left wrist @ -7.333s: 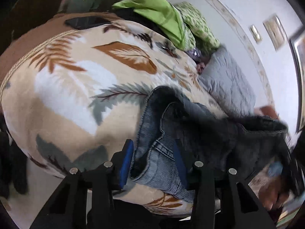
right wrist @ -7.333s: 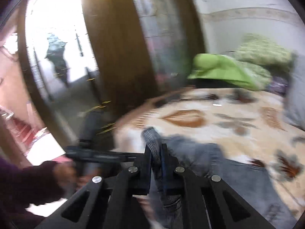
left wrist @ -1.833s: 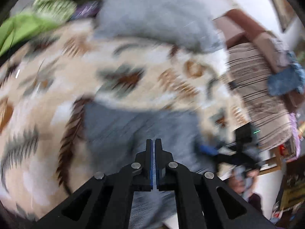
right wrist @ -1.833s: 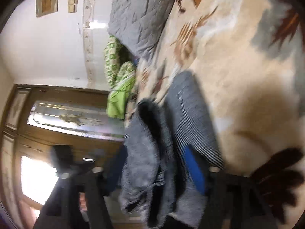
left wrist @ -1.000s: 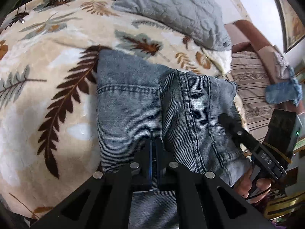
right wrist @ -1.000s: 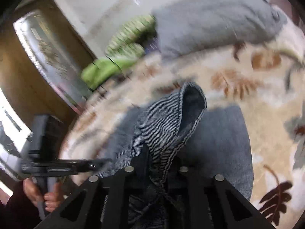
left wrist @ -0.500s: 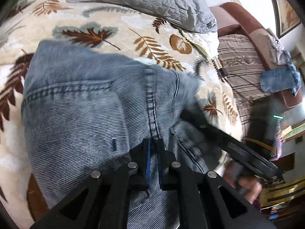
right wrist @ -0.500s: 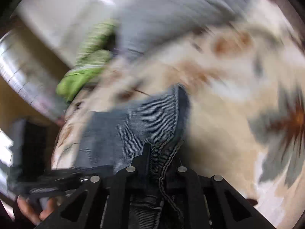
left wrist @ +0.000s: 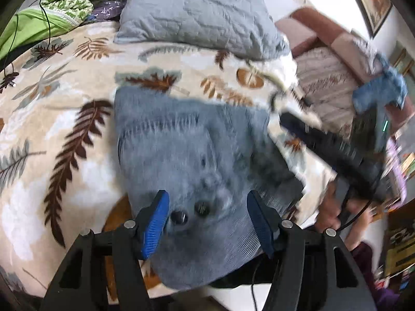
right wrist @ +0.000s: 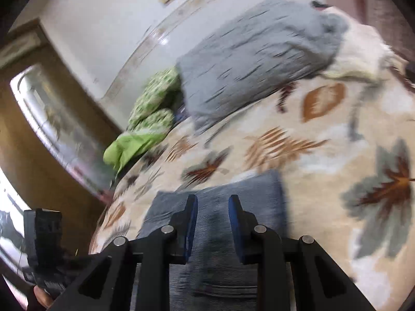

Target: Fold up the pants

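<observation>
The blue jeans (left wrist: 186,150) lie folded in a thick stack on the leaf-patterned blanket (left wrist: 64,119). My left gripper (left wrist: 207,217) hovers over the near end of the stack. Its jaws are opening wide, and the blue pads (left wrist: 155,220) stand apart from the denim, which lies beneath the gap. In the right wrist view, my right gripper (right wrist: 213,220) is over the jeans (right wrist: 233,189). Its jaws are also opening; cloth shows through the gap but neither pad presses on it. The right gripper's black body (left wrist: 324,145) appears blurred at the right of the left wrist view, held by a hand (left wrist: 332,207).
A grey quilted pillow (left wrist: 197,13) and green bedding (left wrist: 31,26) lie at the far side of the bed. A striped sofa (left wrist: 332,77) with a blue cloth (left wrist: 381,90) stands to the right. A wooden wardrobe (right wrist: 39,134) rises beyond the bed's edge.
Both grippers, shut on the denim half a second ago, have let go and drawn back. The jeans have dropped into a folded stack on the blanket.
</observation>
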Demonstrator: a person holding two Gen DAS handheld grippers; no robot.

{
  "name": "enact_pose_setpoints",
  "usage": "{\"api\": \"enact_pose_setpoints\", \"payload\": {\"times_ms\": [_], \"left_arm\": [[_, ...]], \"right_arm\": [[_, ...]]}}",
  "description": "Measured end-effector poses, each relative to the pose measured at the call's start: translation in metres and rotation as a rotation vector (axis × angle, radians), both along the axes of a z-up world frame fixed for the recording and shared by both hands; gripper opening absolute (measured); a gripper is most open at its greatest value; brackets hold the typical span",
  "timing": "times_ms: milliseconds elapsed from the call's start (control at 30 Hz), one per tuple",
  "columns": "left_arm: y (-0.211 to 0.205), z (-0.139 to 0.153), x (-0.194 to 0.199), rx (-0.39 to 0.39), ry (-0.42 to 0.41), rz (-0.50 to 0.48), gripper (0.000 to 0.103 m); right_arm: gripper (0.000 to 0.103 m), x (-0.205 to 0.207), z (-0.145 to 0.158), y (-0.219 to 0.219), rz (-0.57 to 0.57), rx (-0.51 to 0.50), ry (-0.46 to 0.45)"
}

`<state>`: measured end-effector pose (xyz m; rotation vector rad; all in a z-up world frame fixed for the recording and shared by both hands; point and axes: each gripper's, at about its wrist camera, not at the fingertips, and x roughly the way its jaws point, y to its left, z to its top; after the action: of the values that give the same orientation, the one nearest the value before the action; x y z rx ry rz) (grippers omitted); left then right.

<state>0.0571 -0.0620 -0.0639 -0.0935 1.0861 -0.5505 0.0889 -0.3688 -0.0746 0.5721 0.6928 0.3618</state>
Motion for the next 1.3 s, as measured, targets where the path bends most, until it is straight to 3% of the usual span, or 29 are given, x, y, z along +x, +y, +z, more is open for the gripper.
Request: {"api": "enact_pose_setpoints", "payload": {"times_ms": [133,200,233,267,533,667,733,767,800,867,933,1033,1133,1300], "left_arm": [[-0.007,-0.015,-0.008,0.084,-0.017,-0.007,0.063],[-0.011,-0.028,-0.006,0.126,-0.008,-0.024,0.064],[-0.011,-0.035,-0.005,0.127,0.002,-0.022,0.065],[-0.009,-0.038,-0.003,0.109,0.013,-0.008,0.065],[0.018,-0.019,-0.021,0.014,0.042,0.021,0.065],[0.024,-0.02,-0.041,-0.001,0.019,-0.019,0.067],[0.022,-0.031,-0.044,0.031,0.007,-0.036,0.075],[0.021,-0.038,-0.044,0.048,0.018,-0.03,0.079],[0.022,-0.045,-0.042,0.06,0.047,-0.021,0.086],[0.025,-0.058,-0.036,0.024,0.132,-0.008,0.086],[0.033,-0.054,-0.033,-0.03,0.147,0.009,0.086],[0.039,-0.029,-0.034,-0.032,0.068,0.003,0.085],[0.045,0.003,-0.02,-0.086,-0.001,-0.005,0.085],[0.047,0.028,0.033,-0.038,-0.084,0.091,0.085]], "right_arm": [[0.028,0.011,-0.001,0.03,0.037,-0.031,0.039],[0.026,0.03,-0.022,0.045,0.052,-0.058,0.156],[0.027,0.043,-0.047,0.049,0.049,-0.072,0.271],[0.027,0.048,-0.063,0.05,0.047,-0.054,0.33],[0.026,0.007,-0.029,0.035,0.079,0.009,0.185],[0.026,-0.028,-0.017,0.03,0.1,-0.066,0.136],[0.027,-0.034,-0.03,0.042,0.152,-0.18,0.205],[0.028,-0.036,-0.042,0.049,0.173,-0.232,0.247],[0.027,-0.04,-0.047,0.052,0.173,-0.253,0.228],[0.027,-0.047,-0.041,0.057,0.191,-0.299,0.189],[0.027,-0.049,-0.038,0.052,0.197,-0.282,0.188],[0.027,-0.042,-0.031,0.038,0.166,-0.192,0.216],[0.027,-0.029,-0.009,0.027,0.111,-0.181,0.154],[0.027,0.013,0.001,0.021,0.072,-0.154,0.14]]}}
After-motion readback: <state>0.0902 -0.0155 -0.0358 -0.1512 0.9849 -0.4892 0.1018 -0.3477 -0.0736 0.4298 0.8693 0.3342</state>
